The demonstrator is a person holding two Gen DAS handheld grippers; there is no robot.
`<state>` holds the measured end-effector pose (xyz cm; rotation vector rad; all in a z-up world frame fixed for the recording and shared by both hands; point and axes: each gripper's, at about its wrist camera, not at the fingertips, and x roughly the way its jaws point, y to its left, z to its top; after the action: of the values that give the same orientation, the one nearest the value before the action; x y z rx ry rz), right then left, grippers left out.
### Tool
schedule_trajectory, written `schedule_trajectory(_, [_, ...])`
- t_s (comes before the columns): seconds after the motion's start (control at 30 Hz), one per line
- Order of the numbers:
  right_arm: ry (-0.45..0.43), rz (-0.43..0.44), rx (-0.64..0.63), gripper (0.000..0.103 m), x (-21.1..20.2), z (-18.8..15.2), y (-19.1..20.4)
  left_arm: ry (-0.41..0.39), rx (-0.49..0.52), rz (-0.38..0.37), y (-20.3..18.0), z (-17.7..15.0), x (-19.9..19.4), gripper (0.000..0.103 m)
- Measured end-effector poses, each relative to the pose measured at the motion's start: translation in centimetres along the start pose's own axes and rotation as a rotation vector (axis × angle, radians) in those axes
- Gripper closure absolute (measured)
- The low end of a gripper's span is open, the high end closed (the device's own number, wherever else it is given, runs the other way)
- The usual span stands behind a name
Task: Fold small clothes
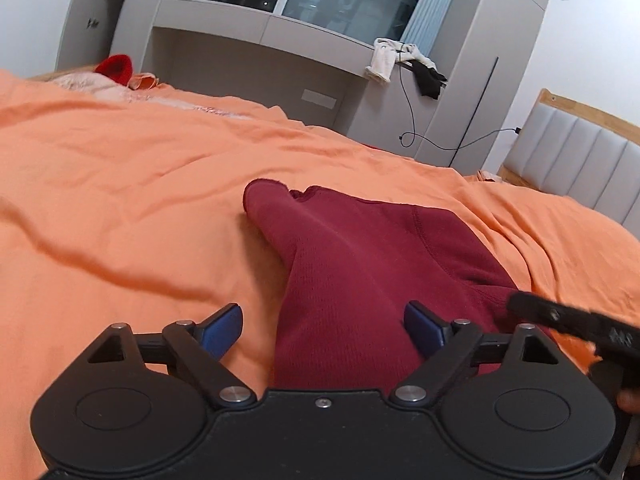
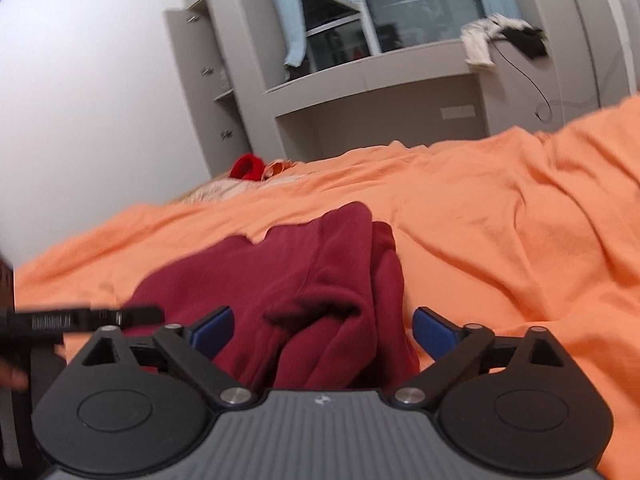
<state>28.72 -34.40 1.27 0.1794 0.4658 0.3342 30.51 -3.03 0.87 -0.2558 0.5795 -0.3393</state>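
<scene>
On the orange bedsheet (image 1: 140, 168) lies one dark red garment (image 1: 360, 264), bunched between two grippers: left gripper (image 1: 322, 330) and right gripper (image 2: 323, 330), both spread wide, gripping nothing

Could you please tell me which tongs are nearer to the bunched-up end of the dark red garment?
Right. The right tongs stand open astride the dark red garment's bunched folds. The left tongs are open too, over its smoother stretch beside them.
</scene>
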Motion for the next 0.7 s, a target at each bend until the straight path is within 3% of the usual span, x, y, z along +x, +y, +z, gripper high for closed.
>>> schedule_trajectory(0.17, [0.051, -0.097, -0.147, 0.001, -0.2, -1.5, 1.6, -0.02, 0.014, 0.042, -0.6, -0.9, -0.3, 0.007])
schedule_trajectory(0.37, [0.068, -0.114, -0.132, 0.0, 0.4, -1.4, 1.7, -0.07, 0.086, 0.133, -1.9, -2.2, 0.1, 0.001])
schedule_trajectory(0.7, [0.025, -0.165, -0.131, 0.0, -0.4, -1.2, 2.6, -0.084, 0.072, 0.145, -2.0, -1.9, -0.5, 0.001])
